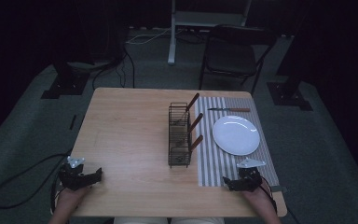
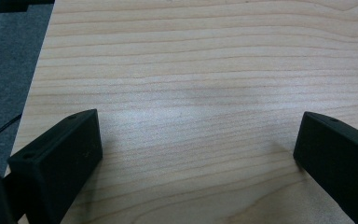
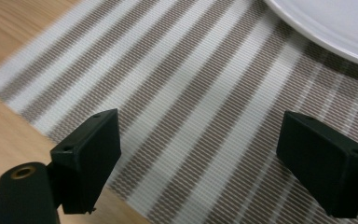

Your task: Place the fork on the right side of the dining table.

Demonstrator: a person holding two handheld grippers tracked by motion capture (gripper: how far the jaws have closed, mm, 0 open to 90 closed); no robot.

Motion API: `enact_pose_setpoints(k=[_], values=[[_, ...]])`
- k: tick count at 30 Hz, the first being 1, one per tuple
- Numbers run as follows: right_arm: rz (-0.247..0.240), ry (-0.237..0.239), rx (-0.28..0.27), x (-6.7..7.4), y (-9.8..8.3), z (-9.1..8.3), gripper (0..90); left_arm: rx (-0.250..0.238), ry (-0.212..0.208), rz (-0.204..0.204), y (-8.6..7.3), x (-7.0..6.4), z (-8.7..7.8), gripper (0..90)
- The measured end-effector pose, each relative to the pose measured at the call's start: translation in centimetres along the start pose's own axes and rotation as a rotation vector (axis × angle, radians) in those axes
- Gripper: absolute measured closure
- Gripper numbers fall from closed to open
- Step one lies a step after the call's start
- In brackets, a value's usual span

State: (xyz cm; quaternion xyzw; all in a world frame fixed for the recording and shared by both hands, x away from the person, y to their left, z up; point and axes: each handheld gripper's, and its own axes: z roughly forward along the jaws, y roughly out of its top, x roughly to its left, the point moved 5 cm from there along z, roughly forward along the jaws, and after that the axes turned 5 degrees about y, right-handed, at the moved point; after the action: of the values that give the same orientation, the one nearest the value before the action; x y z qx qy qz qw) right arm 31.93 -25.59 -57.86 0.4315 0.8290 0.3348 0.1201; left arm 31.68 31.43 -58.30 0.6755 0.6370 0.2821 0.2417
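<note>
Right gripper (image 1: 227, 181) low at the near right of the table (image 1: 130, 140), jaws spread wide with nothing between, over the near edge of the striped placemat (image 1: 214, 163). Left gripper (image 1: 98, 173) at the near left corner, jaws likewise wide apart over bare wood, nothing held. Just beyond the right gripper, on the placemat, a white plate (image 1: 236, 135), bare, its rim at the top right corner of the right gripper view (image 3: 335, 28). Past the plate, along the far end of the placemat, a knife (image 1: 229, 110) lying crosswise. Left of the plate, at the placemat's edge, a wire cutlery rack (image 1: 179, 135) upright, with three brown-handled utensils (image 1: 196, 122) leaning out toward the plate. Rack well apart from both grippers, nearer the right one. Beyond the table, a dark folding chair (image 1: 235, 53) on the carpet.
</note>
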Motion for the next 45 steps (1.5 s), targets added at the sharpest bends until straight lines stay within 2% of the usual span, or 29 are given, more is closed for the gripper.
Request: enact_pose_setpoints(k=[5,15,32,45], values=[[0.006,0.034,-0.01,0.4,1.1,0.1,14.4,-0.002,0.001,0.0,0.0,0.0,0.0,1.4],[-0.002,0.065,-0.028,0.5,3.0,0.5,15.2,-0.003,0.001,0.0,0.0,0.0,0.0,1.4],[-0.008,0.078,-0.093,-0.2,7.8,1.2,16.9,-0.003,0.001,0.0,0.0,0.0,0.0,1.4],[-0.024,0.084,-0.117,-0.7,11.6,1.6,17.0,-0.003,0.001,0.0,0.0,0.0,0.0,1.4]])
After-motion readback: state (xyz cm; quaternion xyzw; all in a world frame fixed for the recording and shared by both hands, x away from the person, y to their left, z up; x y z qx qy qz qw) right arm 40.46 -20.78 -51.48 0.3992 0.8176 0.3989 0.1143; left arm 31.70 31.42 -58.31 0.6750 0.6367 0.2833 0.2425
